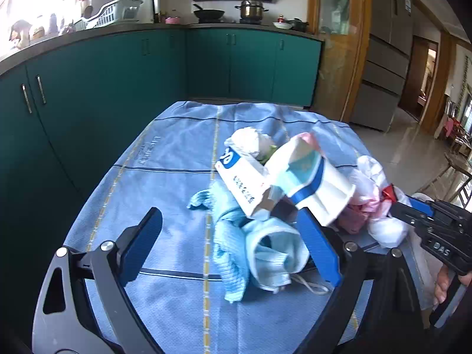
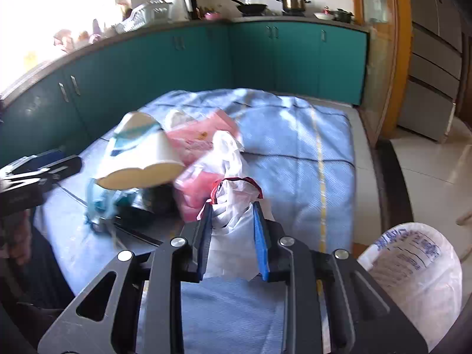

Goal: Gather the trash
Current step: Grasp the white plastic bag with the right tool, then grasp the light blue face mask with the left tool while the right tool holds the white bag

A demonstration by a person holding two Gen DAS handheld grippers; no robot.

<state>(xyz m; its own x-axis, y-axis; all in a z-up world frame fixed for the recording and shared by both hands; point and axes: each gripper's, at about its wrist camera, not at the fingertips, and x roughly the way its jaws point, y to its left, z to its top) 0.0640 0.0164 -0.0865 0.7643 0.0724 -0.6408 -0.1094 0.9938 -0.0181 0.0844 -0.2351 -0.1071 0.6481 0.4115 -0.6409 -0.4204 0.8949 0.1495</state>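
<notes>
A heap of trash lies on the blue checked tablecloth (image 1: 165, 171). It holds an opened white-and-blue carton (image 1: 242, 183), a white box with a blue band (image 1: 321, 188), light blue face masks (image 1: 265, 247) and crumpled white paper (image 1: 247, 141). My left gripper (image 1: 228, 215) stands open and wide, with the masks between its fingers and the boxes just past its right fingertip. My right gripper (image 2: 233, 209) is shut on a thin white plastic bag with a red rim (image 2: 236, 188). In the left wrist view the right gripper (image 1: 393, 205) comes in from the right, pinching that bag (image 1: 386, 227).
A pink plastic bag (image 2: 200, 141) lies beside the white one. A bin lined with a printed white bag (image 2: 413, 280) stands at the lower right, off the table. Teal cabinets (image 1: 103, 88) and a counter with pots run behind the table. A hand (image 1: 442, 286) holds the right gripper.
</notes>
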